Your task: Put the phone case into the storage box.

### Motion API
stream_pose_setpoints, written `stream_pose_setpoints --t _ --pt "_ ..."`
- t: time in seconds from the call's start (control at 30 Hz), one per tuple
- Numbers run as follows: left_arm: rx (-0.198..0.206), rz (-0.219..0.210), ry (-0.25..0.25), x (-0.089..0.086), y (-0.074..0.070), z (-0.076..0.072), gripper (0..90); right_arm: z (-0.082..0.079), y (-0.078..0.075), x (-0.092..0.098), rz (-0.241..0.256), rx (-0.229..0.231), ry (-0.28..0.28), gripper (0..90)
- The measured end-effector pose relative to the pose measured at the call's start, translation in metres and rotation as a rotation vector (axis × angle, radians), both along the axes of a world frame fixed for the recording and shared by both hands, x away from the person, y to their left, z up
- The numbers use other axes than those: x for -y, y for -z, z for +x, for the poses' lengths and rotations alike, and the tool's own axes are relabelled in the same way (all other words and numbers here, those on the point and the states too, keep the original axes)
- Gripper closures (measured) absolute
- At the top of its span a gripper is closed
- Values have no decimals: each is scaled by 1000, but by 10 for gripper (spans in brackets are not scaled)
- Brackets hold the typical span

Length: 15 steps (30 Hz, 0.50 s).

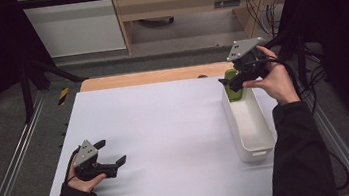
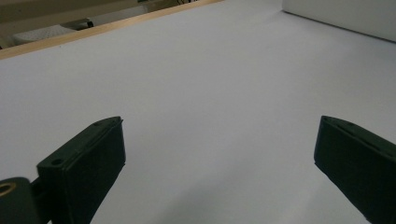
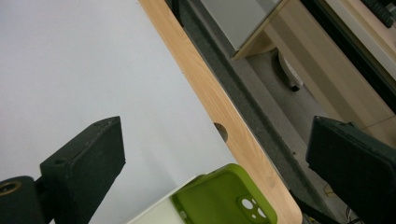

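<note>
High view: green phone case (image 1: 231,84) inside white bin (image 1: 253,133).

Table and surroundings
White table sheet (image 1: 166,129) over wooden edge (image 3: 219,112); metal rails (image 1: 10,173) alongside; wooden furniture (image 1: 176,7) beyond.

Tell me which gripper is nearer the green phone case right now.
Right. The right gripper hangs open just over the green phone case at the far end of the white bin. The left gripper rests open on the table's near left, far across from it.
</note>
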<state>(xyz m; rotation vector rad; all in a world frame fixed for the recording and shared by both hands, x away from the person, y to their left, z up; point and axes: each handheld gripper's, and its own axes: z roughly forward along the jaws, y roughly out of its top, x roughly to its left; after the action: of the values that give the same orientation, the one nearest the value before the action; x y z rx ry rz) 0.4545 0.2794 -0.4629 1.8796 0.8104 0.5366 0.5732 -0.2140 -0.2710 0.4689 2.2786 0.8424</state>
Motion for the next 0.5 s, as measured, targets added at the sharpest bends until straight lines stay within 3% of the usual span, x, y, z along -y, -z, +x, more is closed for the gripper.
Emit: stream_pose_setpoints --t 0.2,0.23,0.37,0.5 --pt "5 -4 2 0 -1 -1 18 -19 6 9 170 -3 38 43" --pt "6 -5 3 0 -1 -1 18 -24 8 10 216 -5 52 42" --pt "6 -10 6 0 -1 -1 17 -35 13 15 289 4 78 39" --pt "8 -11 6 0 -2 -1 17 -49 18 19 340 24 69 39"
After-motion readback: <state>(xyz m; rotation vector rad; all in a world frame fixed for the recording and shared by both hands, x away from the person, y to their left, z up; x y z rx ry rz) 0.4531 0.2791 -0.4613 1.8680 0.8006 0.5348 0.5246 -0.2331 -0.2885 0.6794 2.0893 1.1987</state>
